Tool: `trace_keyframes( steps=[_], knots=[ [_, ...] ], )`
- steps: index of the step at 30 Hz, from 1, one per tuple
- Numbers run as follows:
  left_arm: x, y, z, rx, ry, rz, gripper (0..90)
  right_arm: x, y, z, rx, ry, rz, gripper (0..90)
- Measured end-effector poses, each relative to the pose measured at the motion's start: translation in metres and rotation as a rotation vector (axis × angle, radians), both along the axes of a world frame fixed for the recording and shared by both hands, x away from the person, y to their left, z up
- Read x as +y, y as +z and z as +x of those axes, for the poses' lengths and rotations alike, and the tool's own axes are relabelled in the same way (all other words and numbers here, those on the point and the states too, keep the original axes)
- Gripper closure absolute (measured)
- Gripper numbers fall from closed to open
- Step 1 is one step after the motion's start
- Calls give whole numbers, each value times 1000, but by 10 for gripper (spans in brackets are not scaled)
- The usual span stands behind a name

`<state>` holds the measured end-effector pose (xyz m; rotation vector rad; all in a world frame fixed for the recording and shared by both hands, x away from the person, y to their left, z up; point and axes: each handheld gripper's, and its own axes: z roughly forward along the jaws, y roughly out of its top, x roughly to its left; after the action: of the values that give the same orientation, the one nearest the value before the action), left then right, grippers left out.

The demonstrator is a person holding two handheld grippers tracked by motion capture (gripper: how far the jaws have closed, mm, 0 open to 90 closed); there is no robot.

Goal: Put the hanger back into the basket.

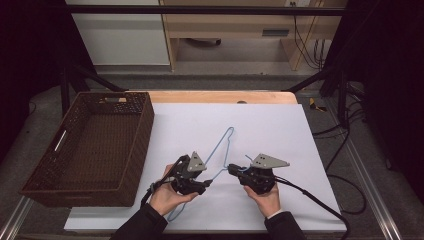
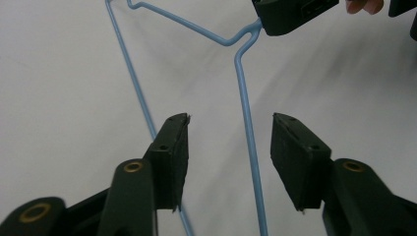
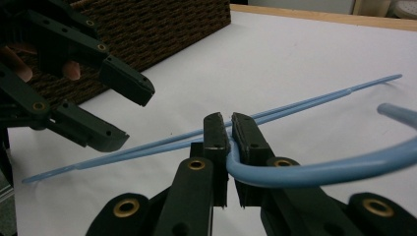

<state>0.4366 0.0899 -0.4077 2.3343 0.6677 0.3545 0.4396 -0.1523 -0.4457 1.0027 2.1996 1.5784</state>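
White paper (image 1: 270,125) covered most of the wooden table (image 1: 220,96), leaving a bare strip of wood along the far edge. Beyond it stood pale cabinets and a tangle of dark cables on the floor. A dark brown wicker basket (image 1: 137,150) sat at the left edge of the table, its near corner close to the person's left hand.

A light blue wire hanger (image 1: 222,145) lay on the paper near the middle of the near edge, one end pointing toward the far side and the other running back toward the person's left sleeve. The right gripper (image 1: 234,170) had its jaws clamped on the hanger at the neck, where the two shoulder wires met; in the right gripper view the pads pinched the blue wire (image 3: 228,147) and the curved hook swept out to the right.

The left gripper (image 1: 206,183) sat just beside the right one, toward the basket. Its jaws stood apart, with one hanger wire (image 2: 248,137) running between them and touching neither pad; a second wire passed just outside one jaw. Whether that gripper rested on the paper or hung just above it was hard to judge from above.
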Motion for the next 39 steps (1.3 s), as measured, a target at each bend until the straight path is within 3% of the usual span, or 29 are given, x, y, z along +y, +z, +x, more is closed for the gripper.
trace_keyframes(
  steps=[3,4,8,11,14,18,23,28,30,33,36,39],
  knots=[
    [-6,-3,0,9,-3,23,465,0,1,0,1,-3,-1,856],
    [-12,-8,0,10,7,59,467,-1,2,-1,-3,-5,-3,856],
    [-22,-15,1,28,-12,102,492,-1,2,-1,-4,-8,-5,856],
    [-33,-19,1,31,-12,129,579,-1,2,-2,-4,-7,-5,855],
    [-35,-22,0,10,-2,133,650,-2,3,-2,-8,-9,-5,855],
    [-34,-22,0,8,0,119,725,-1,3,-2,-6,-10,-5,855],
    [-36,-23,0,7,9,136,822,-1,3,-2,-5,-9,-3,855],
    [-37,-23,0,16,46,130,854,-1,3,-3,-3,-12,-5,854],
    [-35,-22,0,18,80,107,866,-1,3,-3,-4,-14,-8,851],
    [-33,-20,0,18,84,91,869,-1,4,-3,-7,-14,-5,847],
    [-33,-18,-1,-6,98,103,871,-2,7,-4,-7,-15,14,768],
    [-25,-15,0,-16,118,68,872,-5,10,-7,-15,-9,7,711]
  ],
)
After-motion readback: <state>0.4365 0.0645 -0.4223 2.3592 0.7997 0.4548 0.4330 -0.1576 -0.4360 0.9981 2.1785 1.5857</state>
